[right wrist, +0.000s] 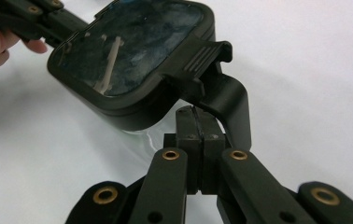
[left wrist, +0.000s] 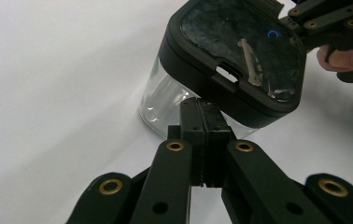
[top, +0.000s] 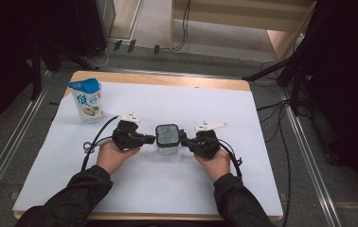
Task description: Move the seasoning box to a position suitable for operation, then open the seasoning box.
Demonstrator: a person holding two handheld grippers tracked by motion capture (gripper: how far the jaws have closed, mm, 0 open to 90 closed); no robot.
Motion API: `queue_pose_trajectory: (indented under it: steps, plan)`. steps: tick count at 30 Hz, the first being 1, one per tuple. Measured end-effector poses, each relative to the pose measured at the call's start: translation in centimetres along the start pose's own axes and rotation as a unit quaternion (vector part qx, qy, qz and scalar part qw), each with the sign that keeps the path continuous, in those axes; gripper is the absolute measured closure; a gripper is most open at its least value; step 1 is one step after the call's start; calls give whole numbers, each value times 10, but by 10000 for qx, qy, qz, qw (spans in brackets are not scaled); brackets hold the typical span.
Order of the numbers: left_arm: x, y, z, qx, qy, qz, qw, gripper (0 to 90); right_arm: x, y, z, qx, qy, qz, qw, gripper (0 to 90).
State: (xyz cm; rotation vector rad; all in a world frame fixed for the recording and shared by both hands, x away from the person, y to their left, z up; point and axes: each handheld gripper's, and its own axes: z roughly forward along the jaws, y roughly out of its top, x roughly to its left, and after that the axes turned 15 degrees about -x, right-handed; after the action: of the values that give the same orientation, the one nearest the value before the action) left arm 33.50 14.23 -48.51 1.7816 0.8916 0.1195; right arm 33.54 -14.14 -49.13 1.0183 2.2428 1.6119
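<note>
Left gripper (top: pixel 149 139) and right gripper (top: pixel 184 138) — jaws pressed together, tips facing.

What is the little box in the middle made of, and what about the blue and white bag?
The box looks like clear, glossy plastic or glass below: you see the white table cover through its walls, with bright glints. Its lid looks like black matte plastic around a dark shiny window. The bag looks like thin printed plastic film, creased at the top.

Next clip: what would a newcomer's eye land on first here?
The clear container with a black lid at the middle of the white table, flanked by the left gripper and right gripper, both shut, fingers at its sides. Then the blue-topped snack pouch standing at the far left corner.
</note>
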Motion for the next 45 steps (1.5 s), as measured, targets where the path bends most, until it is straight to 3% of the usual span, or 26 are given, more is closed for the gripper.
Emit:
queue_pose_trajectory:
  steps: [4,11,15,18,19,20,21,22,23,26,29,30,31,32,34,35,37,38,39,41,45]
  plan:
    - [4,1,-1,5,-20,-72,10000,900,5,-1,-1,27,41,109,9999,900]
    - [5,3,-3,110,-72,123,9998,893,7,-1,-1,70,130,60,9999,900]
    - [10,5,-9,187,-138,69,9997,737,9,2,-9,-25,226,24,9997,900]
    - [12,8,-14,182,-206,144,9995,686,9,4,-13,-30,208,1,9998,900]
    - [13,9,-16,174,-306,203,9992,661,8,5,-17,-38,203,-43,9998,900]
    - [12,11,-19,264,-413,425,9979,602,6,7,-24,-26,138,-87,9999,900]
    - [12,11,-19,264,-413,425,9979,590,6,7,-24,-26,138,-87,9999,900]
    - [11,12,-25,188,-503,632,9966,572,1,7,-29,-51,94,-72,9999,900]
    - [11,12,-27,93,-490,662,9966,571,0,7,-31,-48,53,-30,10000,900]
    - [15,14,-32,-87,-628,541,9965,558,-7,8,-31,10,-15,-28,10000,900]
    - [17,14,-33,-86,-706,505,9962,535,-10,8,-29,89,5,-1,10000,900]
    - [17,14,-33,-16,-894,513,9947,514,-9,8,-28,101,29,-34,9999,900]
    - [17,14,-33,-16,-894,513,9947,493,-9,8,-28,101,29,-34,9999,900]
    - [17,17,-35,-45,-1133,512,9922,488,-8,9,-26,154,87,-124,9998,900]
    - [18,19,-34,-56,-1241,537,9908,458,-7,10,-26,174,88,-139,9997,900]
    - [16,20,-31,-44,-1305,719,9888,330,-8,10,-25,146,126,-148,9997,900]
    - [11,19,-29,-9,-1206,1009,9876,283,-7,10,-25,195,160,-153,9996,900]
    - [11,19,-29,-9,-1206,1009,9876,263,-7,10,-25,195,160,-153,9996,900]
    - [7,19,-26,87,-1168,1179,9861,229,-6,11,-25,191,199,-154,9995,900]
    - [5,21,-26,67,-1194,1334,9838,187,-6,12,-24,175,229,-179,9994,900]
    - [9,27,-25,-75,-1325,1191,9840,184,-6,13,-22,160,287,-167,9993,900]
